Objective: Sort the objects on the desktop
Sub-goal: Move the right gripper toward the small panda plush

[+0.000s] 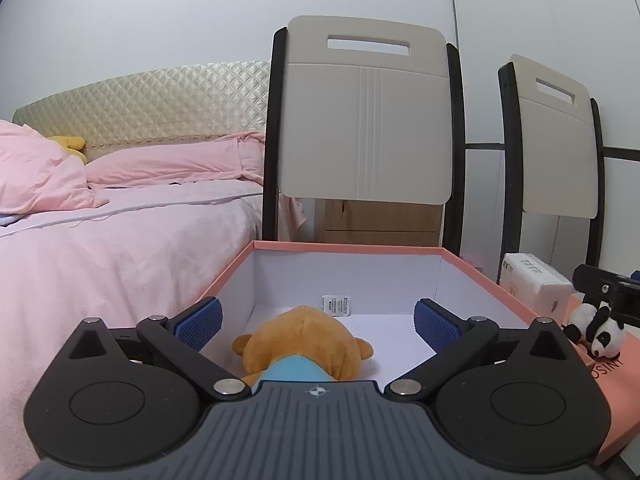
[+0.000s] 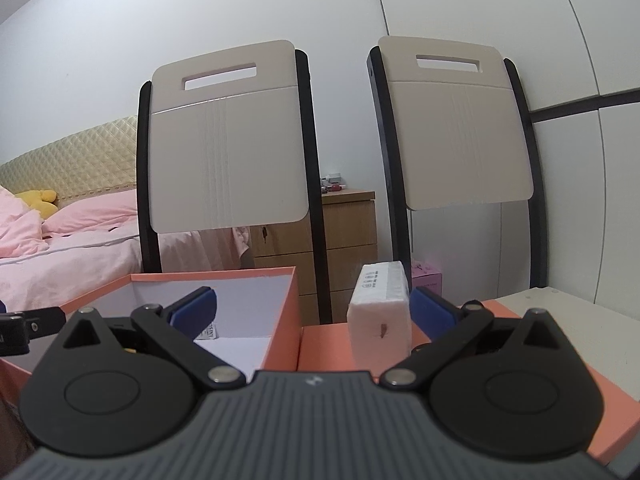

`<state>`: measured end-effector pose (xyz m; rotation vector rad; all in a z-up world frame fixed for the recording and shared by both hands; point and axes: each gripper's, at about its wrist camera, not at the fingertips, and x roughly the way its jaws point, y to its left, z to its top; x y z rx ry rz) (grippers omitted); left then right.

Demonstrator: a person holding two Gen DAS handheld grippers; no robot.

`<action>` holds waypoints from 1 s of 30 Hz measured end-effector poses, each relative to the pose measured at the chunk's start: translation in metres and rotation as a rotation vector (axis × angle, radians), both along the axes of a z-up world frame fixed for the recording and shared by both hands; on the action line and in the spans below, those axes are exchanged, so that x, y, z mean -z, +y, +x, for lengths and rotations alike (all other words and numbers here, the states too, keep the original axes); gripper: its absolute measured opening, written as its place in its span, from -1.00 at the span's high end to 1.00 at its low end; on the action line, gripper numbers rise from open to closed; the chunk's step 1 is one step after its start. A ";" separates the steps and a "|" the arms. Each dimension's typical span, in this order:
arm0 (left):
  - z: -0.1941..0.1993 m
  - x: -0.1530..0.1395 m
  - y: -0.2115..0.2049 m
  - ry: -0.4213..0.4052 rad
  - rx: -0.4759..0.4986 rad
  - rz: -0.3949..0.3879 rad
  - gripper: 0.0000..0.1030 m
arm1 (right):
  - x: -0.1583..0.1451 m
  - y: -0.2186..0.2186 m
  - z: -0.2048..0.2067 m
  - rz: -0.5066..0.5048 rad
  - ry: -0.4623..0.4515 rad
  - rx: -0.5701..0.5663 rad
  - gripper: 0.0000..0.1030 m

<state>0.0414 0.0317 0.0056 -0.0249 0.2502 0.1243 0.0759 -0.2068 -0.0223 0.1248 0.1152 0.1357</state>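
In the left wrist view an orange plush bear (image 1: 304,344) with a blue shirt lies inside the open pink box (image 1: 344,249) with a white interior. My left gripper (image 1: 316,322) is open above it, its blue pads apart on either side of the bear. A small panda plush (image 1: 596,330) lies on the pink box lid (image 1: 612,384) to the right. A white tissue pack (image 2: 382,312) stands on the lid (image 2: 324,350). My right gripper (image 2: 312,312) is open, its right pad close beside the pack. The box also shows in the right wrist view (image 2: 286,312).
Two cream folding chairs (image 1: 364,120) (image 2: 456,124) lean on the wall behind the table. A bed with pink bedding (image 1: 120,240) is at left. A wooden drawer unit (image 2: 344,240) stands behind. A white tabletop (image 2: 580,332) lies at right.
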 end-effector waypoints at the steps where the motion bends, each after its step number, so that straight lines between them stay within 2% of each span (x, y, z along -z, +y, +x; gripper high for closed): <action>1: 0.000 0.000 0.000 0.000 -0.001 0.002 -1.00 | 0.000 -0.001 -0.001 0.000 -0.002 0.001 -1.00; 8: -0.001 0.001 -0.002 -0.002 0.005 0.006 -1.00 | -0.004 -0.014 -0.007 0.015 0.004 0.022 -1.00; 16: -0.001 0.002 -0.002 -0.003 -0.011 -0.003 -1.00 | -0.016 -0.024 0.000 -0.065 0.029 -0.017 -1.00; 23: 0.001 0.009 -0.007 0.003 -0.045 0.006 -1.00 | -0.038 -0.045 0.040 -0.100 0.053 -0.029 -1.00; 26: 0.000 0.010 -0.009 -0.007 -0.063 0.034 -1.00 | -0.035 -0.060 0.065 -0.134 0.071 0.010 -1.00; 30: -0.002 0.013 -0.008 -0.021 -0.077 0.043 -1.00 | -0.020 -0.088 0.095 -0.085 0.139 0.072 -1.00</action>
